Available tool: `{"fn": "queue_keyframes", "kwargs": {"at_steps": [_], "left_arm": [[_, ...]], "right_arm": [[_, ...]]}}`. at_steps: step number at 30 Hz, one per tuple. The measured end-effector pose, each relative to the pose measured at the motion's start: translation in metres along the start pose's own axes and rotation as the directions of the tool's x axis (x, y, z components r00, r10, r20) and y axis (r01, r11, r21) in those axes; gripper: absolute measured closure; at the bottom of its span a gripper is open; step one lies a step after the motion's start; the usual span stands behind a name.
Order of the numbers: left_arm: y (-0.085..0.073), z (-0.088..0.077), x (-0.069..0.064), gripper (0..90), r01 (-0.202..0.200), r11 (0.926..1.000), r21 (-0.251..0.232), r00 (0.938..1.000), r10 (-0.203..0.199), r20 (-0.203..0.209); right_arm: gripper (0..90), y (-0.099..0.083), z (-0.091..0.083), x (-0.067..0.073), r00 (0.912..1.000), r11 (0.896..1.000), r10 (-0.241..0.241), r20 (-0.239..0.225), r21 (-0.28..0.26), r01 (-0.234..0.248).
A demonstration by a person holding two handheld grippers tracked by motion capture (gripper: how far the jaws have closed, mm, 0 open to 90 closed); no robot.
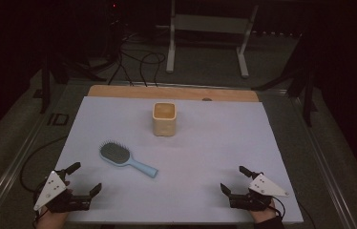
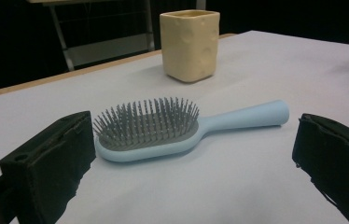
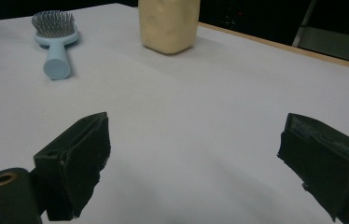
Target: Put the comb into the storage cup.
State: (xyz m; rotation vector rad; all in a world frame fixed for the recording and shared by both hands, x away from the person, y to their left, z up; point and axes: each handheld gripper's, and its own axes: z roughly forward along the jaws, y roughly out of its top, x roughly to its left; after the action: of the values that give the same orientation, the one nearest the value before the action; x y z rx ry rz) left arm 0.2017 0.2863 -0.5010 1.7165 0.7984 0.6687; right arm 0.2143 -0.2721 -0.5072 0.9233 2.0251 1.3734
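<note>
Your pale lilac sheet (image 1: 205,152) covers most of the wooden table (image 1: 119,90), leaving a bare strip along the far edge. One cream square cup with dimpled walls (image 1: 164,119) stands upright toward the far middle. One light blue plastic hairbrush with grey bristles (image 1: 125,158) lies bristles up, left of centre, handle pointing near-right. Your left gripper (image 1: 85,177) sits at the near-left corner, jaws spread wide and empty; the brush lies just beyond them, not touching. Your right gripper (image 1: 233,179) rests near-right, jaws likewise spread, well apart from the brush, with open sheet between them.
</note>
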Motion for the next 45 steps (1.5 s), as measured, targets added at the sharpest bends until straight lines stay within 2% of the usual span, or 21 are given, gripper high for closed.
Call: {"fn": "queue_keyframes", "kwargs": {"at_steps": [10,16,24,29,31,32,41,45], "left_arm": [[0.002,0.000,-0.001,0.0,-0.009,0.9999,0.006,1.0000,0.009,0.000],[0.006,0.001,-0.002,0.0,-0.005,1.0000,0.003,0.9999,0.005,0.016],[0.018,-0.001,-0.004,0.0,-0.043,0.9990,0.007,0.9988,0.043,0.024],[0.023,-0.002,-0.002,0.0,-0.027,0.9996,0.012,0.9992,0.027,0.031],[0.028,-0.001,-0.002,0.0,-0.029,0.9994,0.016,0.9989,0.029,0.038],[0.034,-0.001,-0.003,0.0,-0.033,0.9993,0.019,0.9979,0.032,0.056],[0.062,0.002,-0.001,0.0,-0.061,0.9979,0.021,0.9949,0.059,0.082],[0.070,0.008,-0.003,0.0,-0.052,0.9985,0.018,0.9931,0.050,0.106]], "right_arm": [[8.7,0.002,0.000,0.002,0.9999,1.000,-0.010,0.007,0.000,0.010],[8.8,0.002,-0.002,0.001,0.9998,1.000,-0.013,0.015,-0.010,0.013],[8.7,0.002,-0.001,0.003,0.9996,1.000,-0.017,0.023,-0.015,0.018],[8.7,0.003,-0.001,0.005,0.9994,1.000,-0.027,0.021,-0.013,0.027],[8.7,0.004,-0.001,0.005,0.9994,0.999,-0.028,0.021,-0.016,0.028],[8.7,0.004,-0.001,0.006,0.9992,0.999,-0.032,0.023,-0.015,0.032],[8.7,0.004,-0.002,0.006,0.9990,0.999,-0.038,0.023,-0.021,0.039],[8.7,0.005,-0.002,0.007,0.9989,0.999,-0.041,0.024,-0.023,0.042]]}}
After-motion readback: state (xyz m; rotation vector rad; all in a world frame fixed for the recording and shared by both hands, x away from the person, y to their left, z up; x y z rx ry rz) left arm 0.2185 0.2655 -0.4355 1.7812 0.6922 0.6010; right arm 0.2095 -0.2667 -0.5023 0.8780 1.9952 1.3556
